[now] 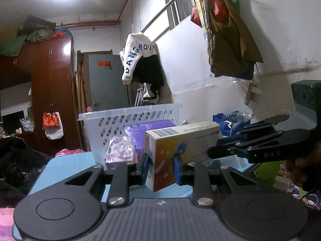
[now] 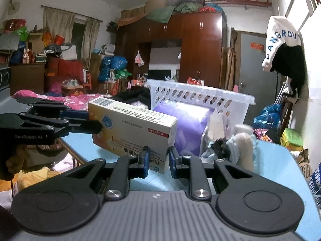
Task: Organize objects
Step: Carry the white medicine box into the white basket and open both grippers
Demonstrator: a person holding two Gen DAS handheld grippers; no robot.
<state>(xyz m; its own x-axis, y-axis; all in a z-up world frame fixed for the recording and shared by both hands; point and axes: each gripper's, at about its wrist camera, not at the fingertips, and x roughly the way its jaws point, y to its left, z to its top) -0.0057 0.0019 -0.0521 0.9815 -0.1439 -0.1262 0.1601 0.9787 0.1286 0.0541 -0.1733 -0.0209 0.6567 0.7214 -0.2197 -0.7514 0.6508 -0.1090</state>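
A white-and-orange cardboard medicine box (image 1: 181, 150) is pinched at opposite ends by the left claw (image 1: 161, 169) and right claw (image 2: 157, 159), above the light-blue tabletop (image 2: 280, 160), before a white perforated plastic basket (image 1: 128, 120).

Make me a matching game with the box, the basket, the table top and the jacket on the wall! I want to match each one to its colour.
Things:
1. medicine box
2. basket
3. table top
4. hanging jacket

Colours:
A. light blue
B. white with blue letters and a black part
C. see-through white with holes
D. white and orange with a barcode

Pairs: 1-D, 2-C, 3-A, 4-B
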